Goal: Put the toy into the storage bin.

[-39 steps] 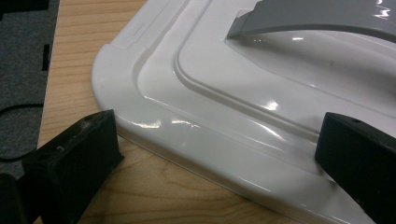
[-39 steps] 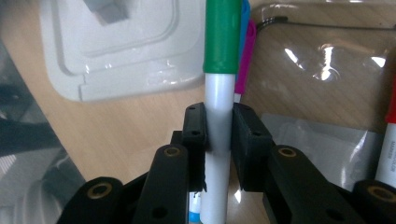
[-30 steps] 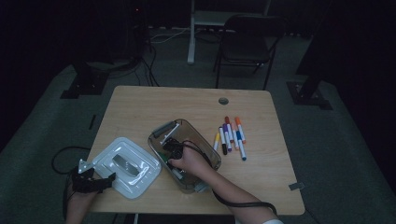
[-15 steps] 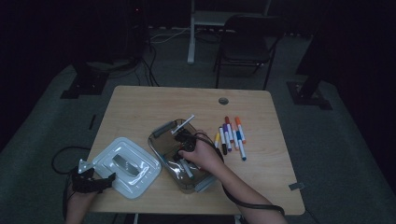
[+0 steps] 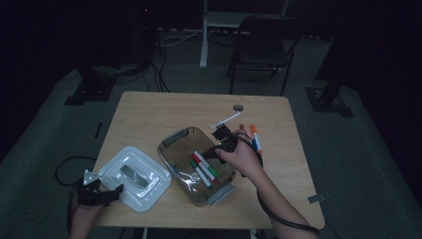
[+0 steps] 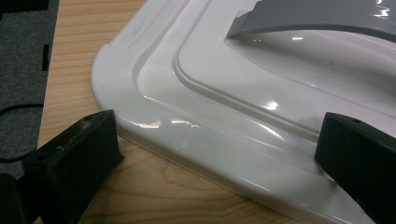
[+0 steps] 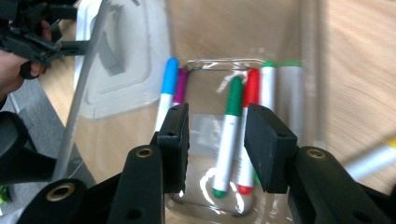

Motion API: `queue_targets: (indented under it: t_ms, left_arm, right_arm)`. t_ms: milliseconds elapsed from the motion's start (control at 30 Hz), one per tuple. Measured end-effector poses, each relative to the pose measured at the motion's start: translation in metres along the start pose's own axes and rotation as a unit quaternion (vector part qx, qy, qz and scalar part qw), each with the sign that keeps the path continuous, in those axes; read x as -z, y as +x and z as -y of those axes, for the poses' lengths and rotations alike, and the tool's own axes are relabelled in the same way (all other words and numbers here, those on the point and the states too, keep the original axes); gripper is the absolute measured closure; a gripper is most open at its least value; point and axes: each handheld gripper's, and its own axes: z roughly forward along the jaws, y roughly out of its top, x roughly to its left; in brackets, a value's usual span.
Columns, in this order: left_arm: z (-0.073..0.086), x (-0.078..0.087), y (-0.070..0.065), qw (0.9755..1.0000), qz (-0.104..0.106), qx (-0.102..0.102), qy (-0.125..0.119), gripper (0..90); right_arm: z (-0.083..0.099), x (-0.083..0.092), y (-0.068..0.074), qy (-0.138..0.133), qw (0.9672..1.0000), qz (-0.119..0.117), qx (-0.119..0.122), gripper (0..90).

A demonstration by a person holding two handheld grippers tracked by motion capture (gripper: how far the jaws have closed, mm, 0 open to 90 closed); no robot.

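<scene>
Hovering my right hand-held gripper (image 7: 217,140) above the clear plastic rectangular box (image 5: 175,138) mid-table; its jaws, just opening, stand partly apart with nothing between them. Green, red, blue and purple markers (image 7: 229,135) lie inside. More loose markers (image 5: 255,137) lie rightward. My left hand-held gripper (image 6: 219,154) gapes wide around the white glossy lid (image 6: 261,88)'s corner, not gripping.
</scene>
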Motion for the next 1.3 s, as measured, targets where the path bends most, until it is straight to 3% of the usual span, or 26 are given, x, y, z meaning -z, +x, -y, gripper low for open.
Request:
queue_targets:
  t_ms: [300, 367, 600, 767, 1000, 1300]
  left_arm:
    - [0.0, 0.0, 0.0, 1.0, 0.0, 0.001, 0.001, 0.5]
    - [0.0, 0.0, 0.0, 1.0, 0.0, 0.001, 0.001, 0.5]
    - [0.0, 0.0, 0.0, 1.0, 0.0, 0.001, 0.001, 0.5]
    - [0.0, 0.0, 0.0, 1.0, 0.0, 0.001, 0.001, 0.5]
    - [0.0, 0.0, 0.0, 1.0, 0.0, 0.001, 0.001, 0.5]
    - [0.0, 0.0, 0.0, 1.0, 0.0, 0.001, 0.001, 0.5]
  right_arm:
    - [0.019, 0.029, -0.037, -0.042, 0.9982, 0.017, -0.039, 54.8]
    - [0.021, 0.03, -0.04, -0.044, 0.998, 0.018, -0.042, 54.6]
    - [0.041, 0.029, -0.074, -0.058, 0.9952, 0.046, -0.065, 50.8]
    - [0.053, 0.024, -0.091, -0.048, 0.9939, 0.061, -0.078, 49.6]
    - [0.066, 0.026, -0.114, -0.061, 0.9895, 0.08, -0.104, 49.1]
    - [0.078, 0.032, -0.158, -0.074, 0.9783, 0.138, -0.135, 53.6]
